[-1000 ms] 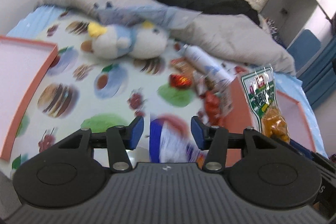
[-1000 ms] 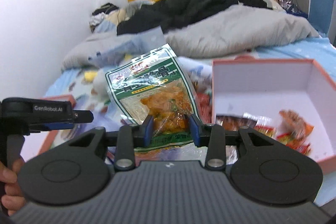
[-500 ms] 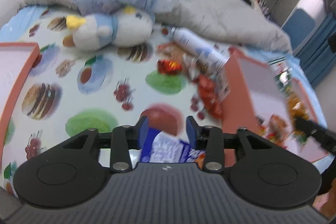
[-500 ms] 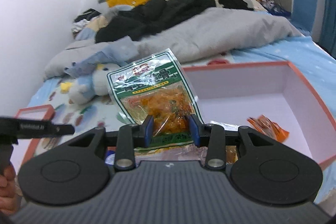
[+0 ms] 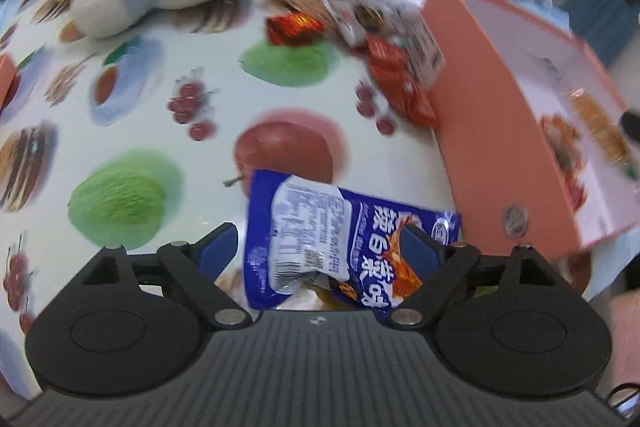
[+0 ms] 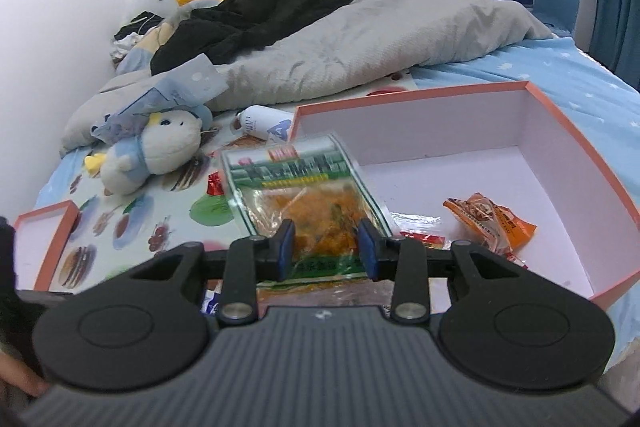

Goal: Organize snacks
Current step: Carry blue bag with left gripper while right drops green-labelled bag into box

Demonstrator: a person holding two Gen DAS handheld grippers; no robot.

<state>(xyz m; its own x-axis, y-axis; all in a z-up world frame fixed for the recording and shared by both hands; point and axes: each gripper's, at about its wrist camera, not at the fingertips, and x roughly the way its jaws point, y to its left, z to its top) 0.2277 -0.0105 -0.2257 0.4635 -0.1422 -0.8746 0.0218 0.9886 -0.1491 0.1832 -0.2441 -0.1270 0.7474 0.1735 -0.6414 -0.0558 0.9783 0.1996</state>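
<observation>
left gripper (image 5: 316,247): jaws opening, astride blue packet (image 5: 320,239) | light, crinkly, slippery; take flat middle | right gripper (image 6: 326,247): clamped on green pouch (image 6: 304,195)

each gripper, left gripper (image 5: 316,247) and right gripper (image 6: 326,251), has a black ribbed housing with two round caps. black linkage arms pivot on silver screws. blue pads (image 6: 285,247) line the fingertips.

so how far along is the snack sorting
A few packets, including an orange one, already lie in the pink-rimmed white box. The right gripper holds a green-and-clear snack bag; the left gripper is opening around a blue packet. Red wrapped snacks remain on the bed.
</observation>
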